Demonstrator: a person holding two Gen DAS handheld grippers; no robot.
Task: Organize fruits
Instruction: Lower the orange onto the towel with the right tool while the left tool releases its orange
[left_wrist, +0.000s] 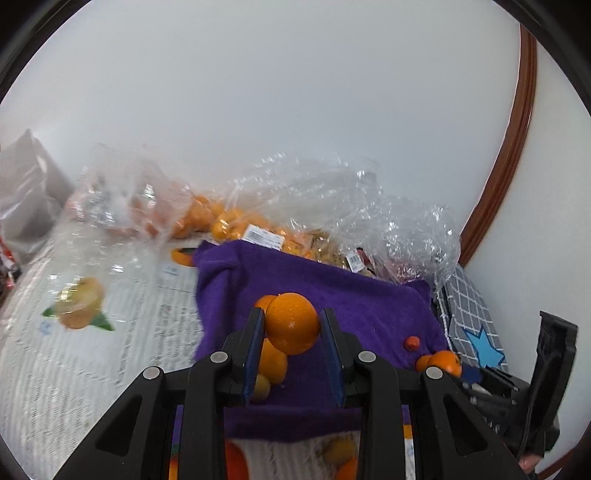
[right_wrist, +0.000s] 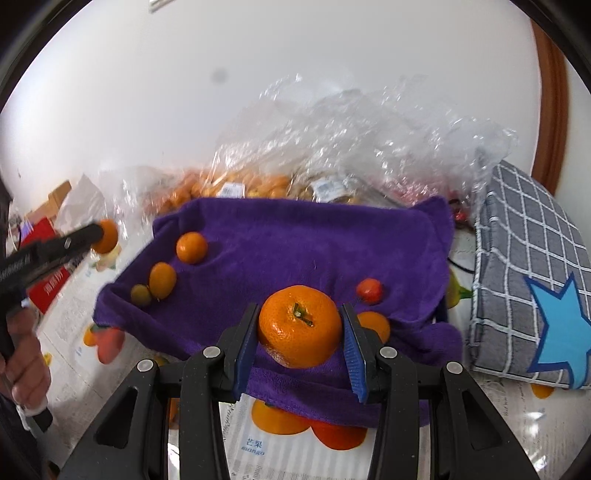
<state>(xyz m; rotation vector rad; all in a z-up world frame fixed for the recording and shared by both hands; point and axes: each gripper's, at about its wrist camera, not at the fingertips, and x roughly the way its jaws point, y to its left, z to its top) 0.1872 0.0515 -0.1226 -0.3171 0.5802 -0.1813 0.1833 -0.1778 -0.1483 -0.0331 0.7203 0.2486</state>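
My left gripper (left_wrist: 292, 325) is shut on an orange (left_wrist: 292, 323) above the left side of the purple towel (left_wrist: 351, 295). It also shows in the right wrist view (right_wrist: 98, 236), far left, with that orange (right_wrist: 107, 235). My right gripper (right_wrist: 300, 326) is shut on a stemmed mandarin (right_wrist: 300, 326) over the towel's near edge (right_wrist: 295, 240). On the towel lie an orange (right_wrist: 191, 247), an oval kumquat (right_wrist: 162, 279), a greenish small fruit (right_wrist: 141, 294), a small red fruit (right_wrist: 369, 290) and another orange (right_wrist: 375, 325).
Clear plastic bags of oranges (right_wrist: 240, 186) lie behind the towel against the white wall. A grey checked cloth with a blue star (right_wrist: 532, 280) sits to the right. Printed fruit paper (left_wrist: 92, 295) covers the table. Boxes (right_wrist: 44, 229) stand at far left.
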